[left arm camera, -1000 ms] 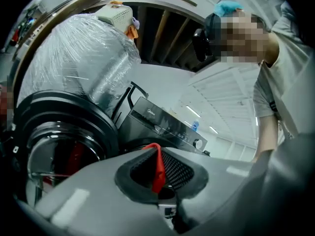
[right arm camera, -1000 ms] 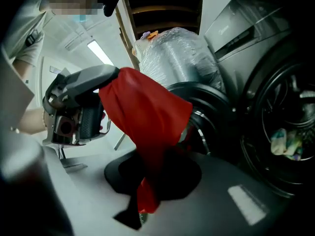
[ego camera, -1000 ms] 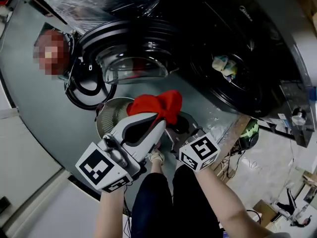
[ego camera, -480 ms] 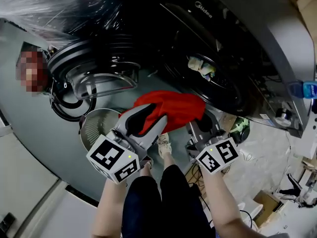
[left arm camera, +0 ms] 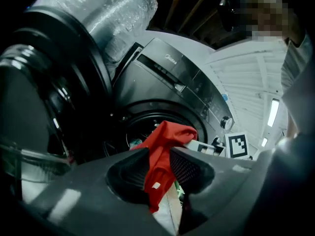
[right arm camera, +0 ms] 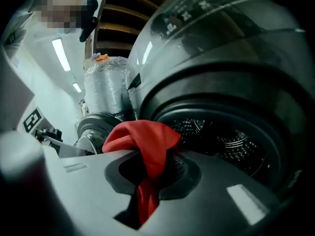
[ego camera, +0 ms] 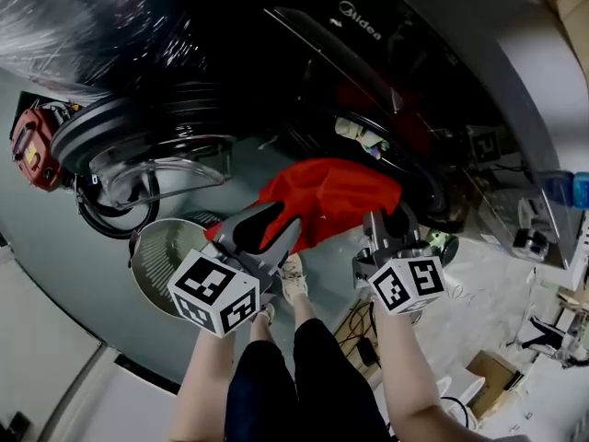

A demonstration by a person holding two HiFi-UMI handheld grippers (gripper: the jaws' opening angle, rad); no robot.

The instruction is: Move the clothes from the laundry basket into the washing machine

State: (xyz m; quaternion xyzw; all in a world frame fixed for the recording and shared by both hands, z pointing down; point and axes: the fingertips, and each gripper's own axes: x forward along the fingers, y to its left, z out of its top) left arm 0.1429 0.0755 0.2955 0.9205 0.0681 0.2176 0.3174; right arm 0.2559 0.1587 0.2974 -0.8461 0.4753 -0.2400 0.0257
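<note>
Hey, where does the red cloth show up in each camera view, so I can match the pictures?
Head view: the red cloth is at centre, spread between the left gripper and right gripper, by the drum opening.
Left gripper view: lower centre, pinched in the jaws, before the opening.
Right gripper view: lower centre-left, pinched in the jaws, left of the opening.
Shared landmark: the washing machine's dark drum opening.

Dim and shadowy, strong fisheye warping, ceiling-light glare, blurry near edges
</note>
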